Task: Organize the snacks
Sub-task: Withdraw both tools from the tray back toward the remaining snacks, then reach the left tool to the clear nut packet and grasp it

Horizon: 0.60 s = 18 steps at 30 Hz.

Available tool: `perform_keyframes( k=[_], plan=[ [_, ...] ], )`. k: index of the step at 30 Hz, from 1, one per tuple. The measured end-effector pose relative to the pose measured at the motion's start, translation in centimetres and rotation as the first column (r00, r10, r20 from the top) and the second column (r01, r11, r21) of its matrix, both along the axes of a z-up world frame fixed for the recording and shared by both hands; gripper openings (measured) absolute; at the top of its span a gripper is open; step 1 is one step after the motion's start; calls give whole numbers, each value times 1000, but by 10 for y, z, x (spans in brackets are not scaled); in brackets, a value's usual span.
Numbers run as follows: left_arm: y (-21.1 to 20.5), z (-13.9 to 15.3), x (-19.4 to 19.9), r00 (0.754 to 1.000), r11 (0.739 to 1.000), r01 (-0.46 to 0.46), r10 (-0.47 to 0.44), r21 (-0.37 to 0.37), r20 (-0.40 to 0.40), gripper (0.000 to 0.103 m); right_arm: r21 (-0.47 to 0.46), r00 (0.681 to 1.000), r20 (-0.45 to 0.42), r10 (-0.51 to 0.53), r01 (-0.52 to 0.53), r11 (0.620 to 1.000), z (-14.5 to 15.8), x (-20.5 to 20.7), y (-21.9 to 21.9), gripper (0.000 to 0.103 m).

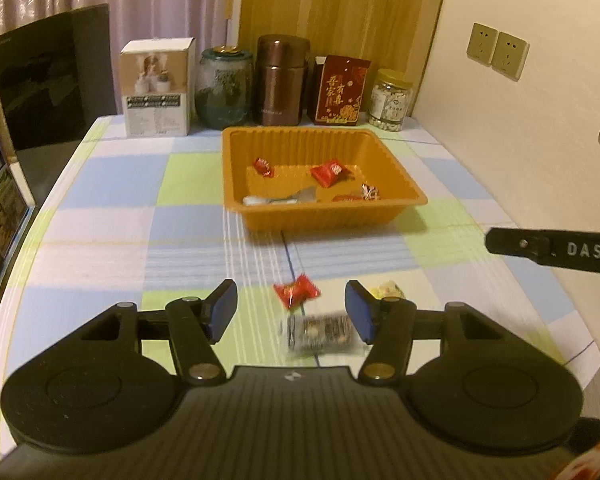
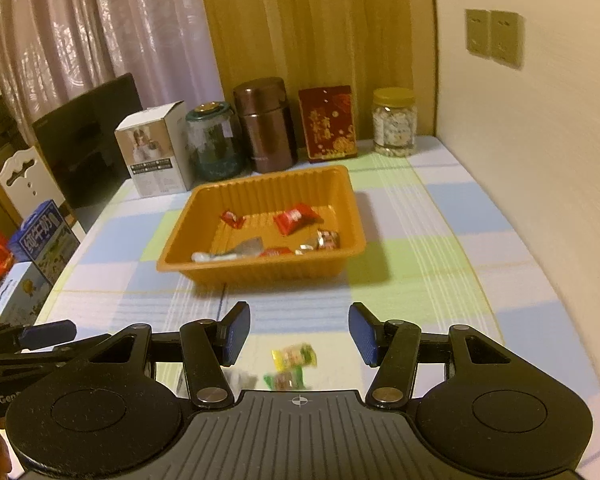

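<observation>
Presently, the left gripper (image 1: pixel 291 312) hangs over the near part of the checked tablecloth (image 1: pixel 112 216) with its jaws spread wide and nothing between the pads. A red-wrapped candy (image 1: pixel 296 290) lies on the cloth in the gap between the jaws, and a blurred dark packet (image 1: pixel 319 332) lies just nearer, beside the right pad; a yellow snack (image 1: pixel 387 290) shows behind that pad. The right gripper (image 2: pixel 299 334) is likewise spread and empty, above a yellow-green packet (image 2: pixel 294 355) and a green one (image 2: pixel 284 380). The orange tray (image 1: pixel 324 216) stands mid-table, well apart from both grippers, with several wrapped sweets inside. Along the far edge stand a white box (image 1: pixel 156 92), a glass jar (image 1: pixel 223 90), a brown flask (image 1: pixel 281 80), a red box (image 1: pixel 338 90) and a yellow-lidded jar (image 1: pixel 391 100).
</observation>
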<state>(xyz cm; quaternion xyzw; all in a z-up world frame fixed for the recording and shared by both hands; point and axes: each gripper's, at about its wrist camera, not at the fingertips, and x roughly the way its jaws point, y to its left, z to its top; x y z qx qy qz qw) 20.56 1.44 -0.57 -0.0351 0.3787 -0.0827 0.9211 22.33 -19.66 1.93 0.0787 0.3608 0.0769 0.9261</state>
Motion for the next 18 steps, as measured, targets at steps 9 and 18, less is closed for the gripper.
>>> perform_keyframes(
  k=[9, 18],
  plan=[
    [11, -17, -35, 999, 1000, -22, 22, 5, -30, 57, 26, 998, -51, -38, 39, 999, -22, -44, -10, 55],
    [10, -30, -50, 998, 1000, 2, -1, 22, -59, 57, 25, 996, -87, -33, 35, 999, -38, -66, -8, 55]
  ],
)
